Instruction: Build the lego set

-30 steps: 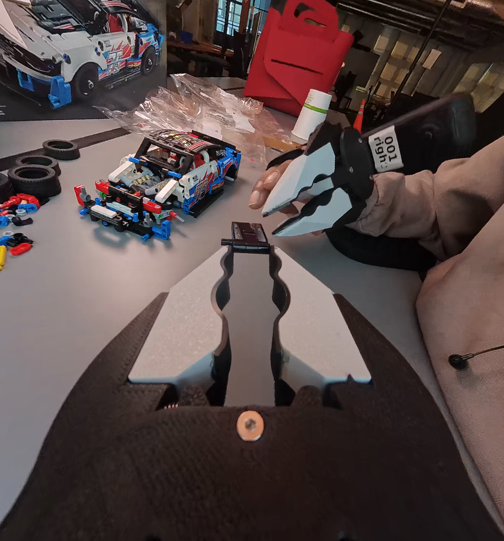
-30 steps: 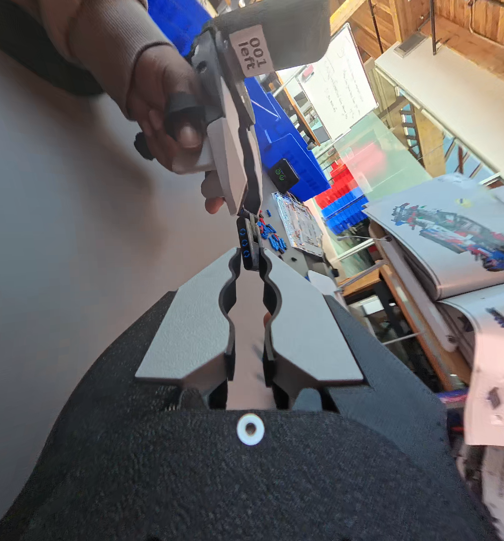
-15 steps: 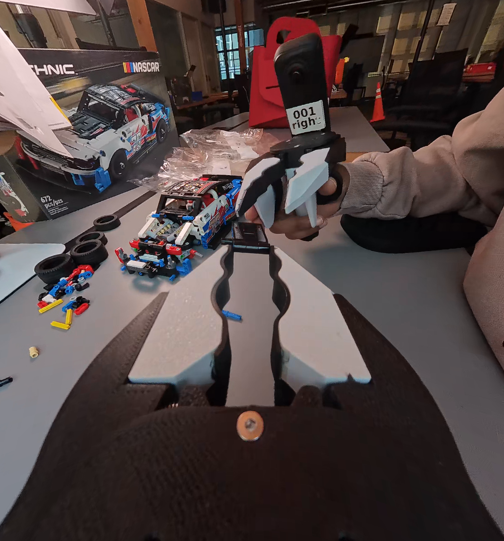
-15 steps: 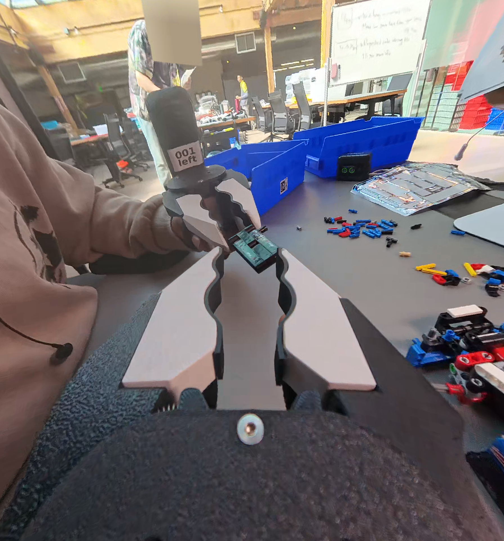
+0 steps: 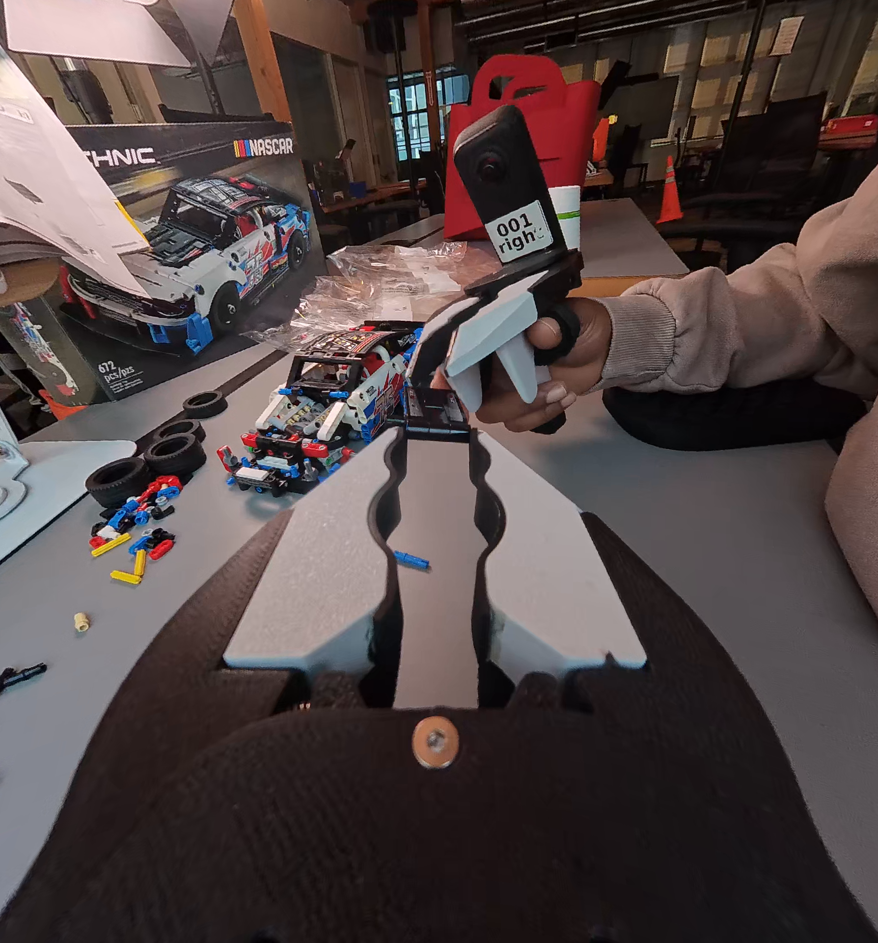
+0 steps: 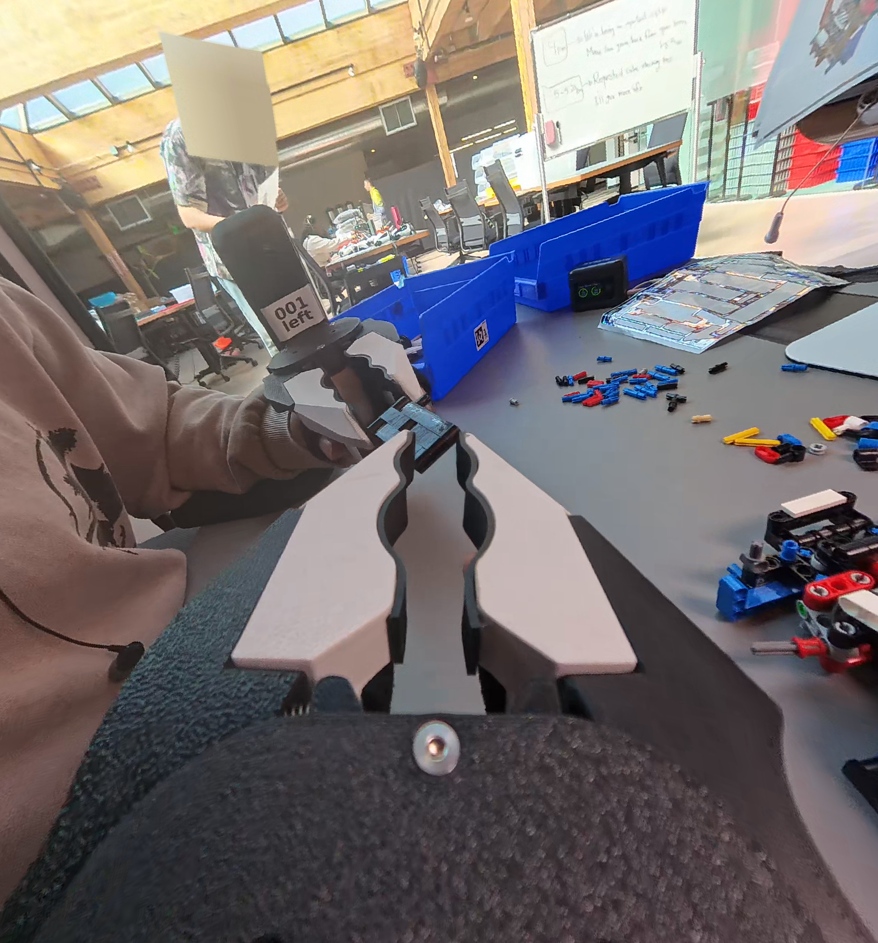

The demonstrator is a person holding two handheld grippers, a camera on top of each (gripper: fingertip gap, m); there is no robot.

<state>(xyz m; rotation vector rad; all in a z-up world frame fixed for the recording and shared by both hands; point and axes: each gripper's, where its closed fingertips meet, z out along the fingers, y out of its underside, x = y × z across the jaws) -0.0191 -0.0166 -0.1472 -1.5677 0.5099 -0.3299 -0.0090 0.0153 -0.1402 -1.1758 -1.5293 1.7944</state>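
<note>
A small flat black Lego panel (image 5: 434, 408) is held above the grey table between both grippers. My left gripper (image 5: 437, 433) is shut on its near end. My right gripper (image 5: 447, 393) comes from the right and points down at the panel's far end. In the right wrist view the right gripper (image 6: 434, 444) has its tips closed on a corner of the panel (image 6: 411, 418), with the left gripper (image 6: 393, 421) on the other end. The part-built race car (image 5: 335, 398) stands on the table just behind, and it also shows in the right wrist view (image 6: 835, 576).
Loose small pieces (image 5: 131, 520) and black tyres (image 5: 171, 449) lie left of the car. A blue pin (image 5: 411, 559) lies under my left gripper. The set's box (image 5: 187, 255), plastic bags (image 5: 391, 280), blue bins (image 6: 605, 255), a sticker sheet (image 6: 717, 306) and more pieces (image 6: 625, 388) ring the table. The left gripper's tips are roughly 4 cm from the right gripper's. The part-built race car (image 5: 335, 398) is about 15 cm from my right fingertips.
Both grippers have turned upright from a tilted pose. The right gripper has moved in onto the black panel and narrowed on it. The left gripper has kept its hold throughout.
</note>
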